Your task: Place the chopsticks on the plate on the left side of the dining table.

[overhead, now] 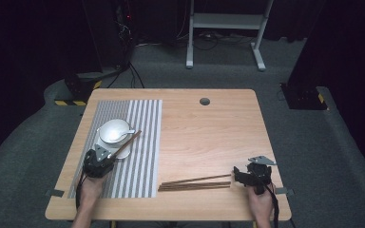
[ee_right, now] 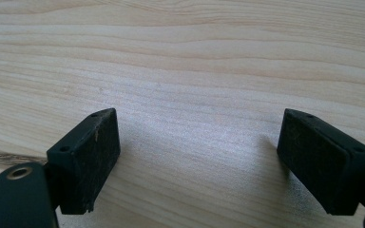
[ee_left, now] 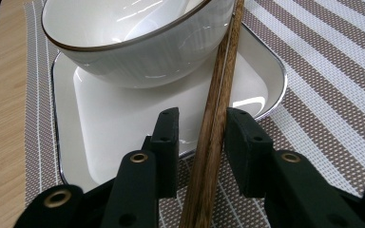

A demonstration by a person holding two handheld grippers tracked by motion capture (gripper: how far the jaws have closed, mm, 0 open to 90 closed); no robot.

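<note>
On the counter a pair of chopsticks is seen laid against the bowl over the plate, jaws of the left hand-held gripper released around it, likely needing withdrawal, while the right hand-held gripper is held wide, empty.

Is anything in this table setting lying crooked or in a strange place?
Yes. A pair of chopsticks lies slanted across the white plate, leaning on the bowl, between the left gripper jaws. More chopsticks lie loose on the bare table, off the striped placemat.
</note>
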